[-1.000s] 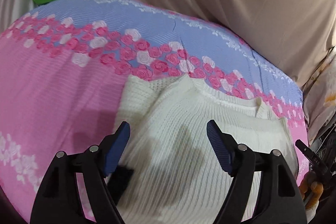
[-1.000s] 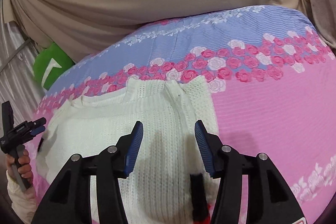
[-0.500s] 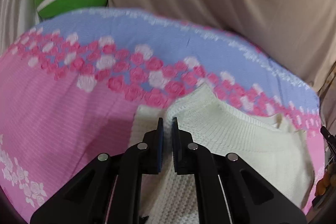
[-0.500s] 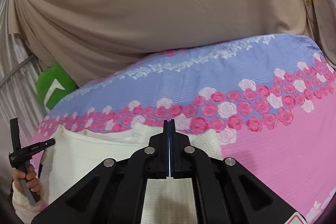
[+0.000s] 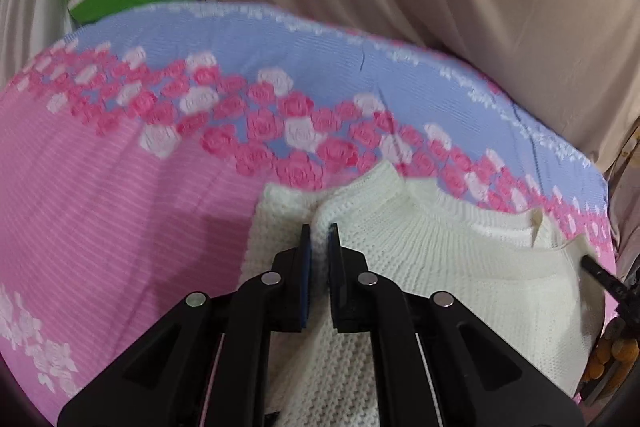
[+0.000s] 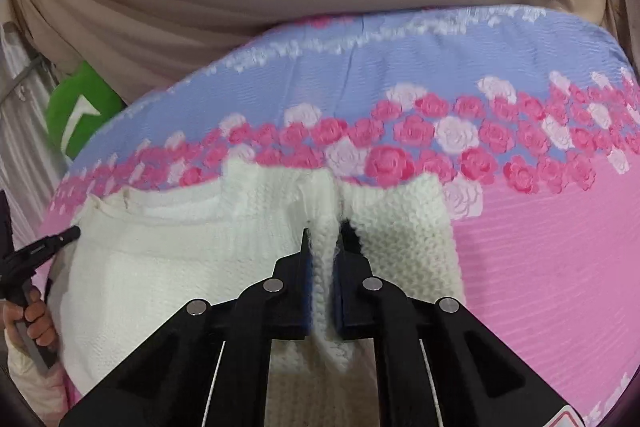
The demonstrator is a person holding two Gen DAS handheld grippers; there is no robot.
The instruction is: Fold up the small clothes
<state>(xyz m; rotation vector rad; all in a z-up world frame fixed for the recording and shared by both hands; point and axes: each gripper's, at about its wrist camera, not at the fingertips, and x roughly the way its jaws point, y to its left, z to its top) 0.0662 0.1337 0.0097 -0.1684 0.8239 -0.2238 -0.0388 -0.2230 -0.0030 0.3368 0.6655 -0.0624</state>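
Sweater [image 5: 460, 267], cream ribbed knit, bunches where both tongs pinch it.

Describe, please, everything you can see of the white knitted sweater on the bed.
The white knitted sweater is cream, chunky-knit, with a ribbed neckline. It lies on the pink and blue rose-patterned bedspread, its neckline toward the blue band. The left gripper and the right gripper each pinch a raised ridge of its knit near the shoulders, so the fabric bunches between the pads. Its lower part is out of view.
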